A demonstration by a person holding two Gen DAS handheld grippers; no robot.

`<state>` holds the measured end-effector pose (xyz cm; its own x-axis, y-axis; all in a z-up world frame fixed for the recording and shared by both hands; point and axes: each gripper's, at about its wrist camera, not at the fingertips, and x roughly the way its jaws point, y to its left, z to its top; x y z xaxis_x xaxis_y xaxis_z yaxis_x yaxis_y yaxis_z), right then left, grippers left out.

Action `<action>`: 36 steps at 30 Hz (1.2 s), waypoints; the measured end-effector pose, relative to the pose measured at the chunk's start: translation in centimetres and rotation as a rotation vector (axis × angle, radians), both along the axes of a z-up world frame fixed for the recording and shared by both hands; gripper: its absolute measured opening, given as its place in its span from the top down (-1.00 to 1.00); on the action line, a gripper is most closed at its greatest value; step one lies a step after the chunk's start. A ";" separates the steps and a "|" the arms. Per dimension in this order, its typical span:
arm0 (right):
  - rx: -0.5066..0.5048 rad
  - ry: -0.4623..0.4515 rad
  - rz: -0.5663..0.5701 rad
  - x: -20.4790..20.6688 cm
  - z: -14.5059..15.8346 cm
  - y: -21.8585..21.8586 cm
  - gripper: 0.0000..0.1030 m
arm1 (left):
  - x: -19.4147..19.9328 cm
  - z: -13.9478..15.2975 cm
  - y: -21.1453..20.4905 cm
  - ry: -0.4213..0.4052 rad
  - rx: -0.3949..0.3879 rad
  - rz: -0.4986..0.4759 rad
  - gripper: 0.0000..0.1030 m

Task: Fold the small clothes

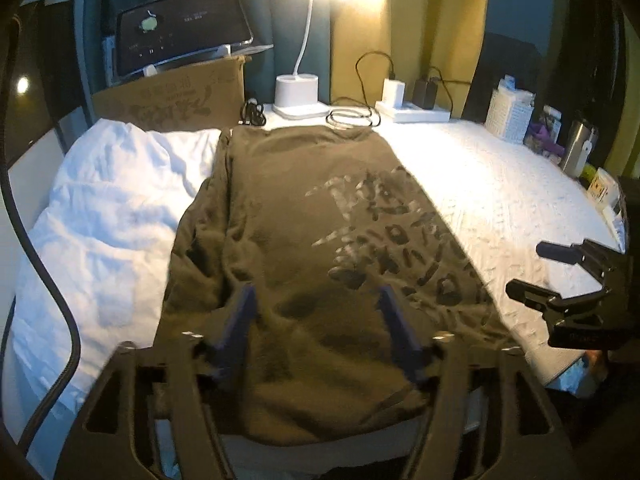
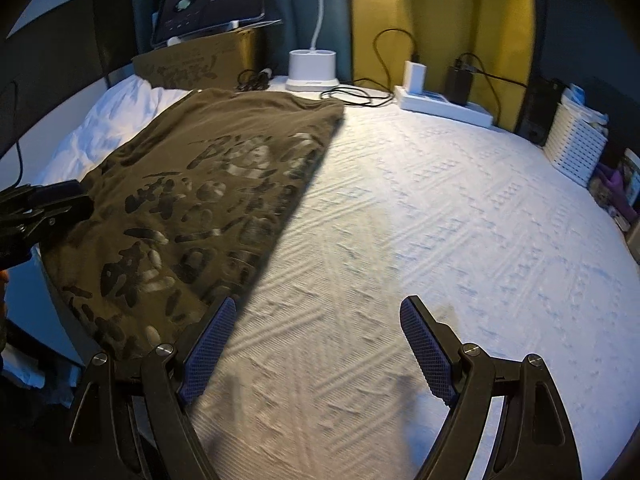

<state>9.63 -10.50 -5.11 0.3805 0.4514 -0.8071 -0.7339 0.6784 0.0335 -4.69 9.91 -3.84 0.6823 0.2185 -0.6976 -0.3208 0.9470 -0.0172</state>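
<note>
The olive-brown T-shirt lay on the white textured cover of the desk, already folded lengthwise into a long strip with its printed front up, its near hem drooping over the front edge and its far end close to the lamp base. It looked like light, limp knit cotton: it would sag and crease as soon as it was lifted, offer no stiffness to push against, and probably drag a little on the ribbed cover rather than slide. The best hold seemed to be the two corners of one short end, pinching through all layers so the fold underneath would not slip apart. The left gripper hovered over the near part of the shirt, its fingers spread with fabric below them but nothing pinched; the right gripper hung just beside the shirt's straight right edge, its fingers spread wide over bare cover and holding nothing. As for containers, a white slotted basket at the far right held what appeared to be tissue or paper packets, too blurred to name, and a cardboard box behind the white bedding carried a propped tablet on top; its contents were hidden.
</note>
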 end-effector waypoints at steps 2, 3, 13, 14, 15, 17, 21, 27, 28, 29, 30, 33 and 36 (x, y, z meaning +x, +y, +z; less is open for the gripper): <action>0.004 -0.003 -0.017 0.2 0.2 -0.9 -0.66 | 0.0 0.3 -0.6 -0.005 -0.001 -0.013 -0.34; 0.005 -0.005 -0.026 0.3 0.3 -1.3 -0.66 | 0.2 0.5 -1.1 -0.007 0.006 -0.024 -0.34; 0.005 -0.032 -0.122 1.3 1.1 -5.9 -0.66 | 2.5 0.7 -5.7 -0.015 -0.024 -0.115 -0.44; 0.007 -0.038 -0.132 1.3 1.3 -6.4 -0.66 | 2.6 0.7 -6.1 -0.017 -0.022 -0.120 -0.45; 0.009 -0.043 -0.141 1.4 1.5 -6.8 -0.66 | 2.7 1.0 -6.5 -0.026 -0.021 -0.126 -0.47; 0.014 -0.056 -0.158 1.5 2.1 -7.6 -0.66 | 2.9 1.5 -7.1 -0.047 -0.019 -0.130 -0.54; 0.025 -0.086 -0.184 1.6 3.4 -9.1 -0.66 | 3.3 2.9 -8.3 -0.089 -0.006 -0.136 -0.66; 0.040 -0.151 -0.217 1.9 5.9 -11.1 -0.66 | 3.5 4.7 -10.0 -0.130 0.027 -0.148 -0.67; 0.043 -0.162 -0.223 1.9 6.4 -11.4 -0.66 | 3.4 5.0 -10.3 -0.137 0.028 -0.151 -0.67; 0.045 -0.176 -0.230 1.8 7.0 -11.8 -0.66 | 3.4 5.3 -10.5 -0.145 0.032 -0.153 -0.68; 0.047 -0.190 -0.236 1.8 7.4 -12.1 -0.66 | 3.4 5.7 -10.8 -0.159 0.041 -0.159 -0.68; 0.059 -0.228 -0.248 1.7 9.0 -12.9 -0.66 | 2.9 6.8 -11.5 -0.200 0.062 -0.172 -0.68; 0.071 -0.264 -0.258 1.4 10.6 -13.5 -0.66 | 2.6 7.9 -12.0 -0.234 0.087 -0.184 -0.71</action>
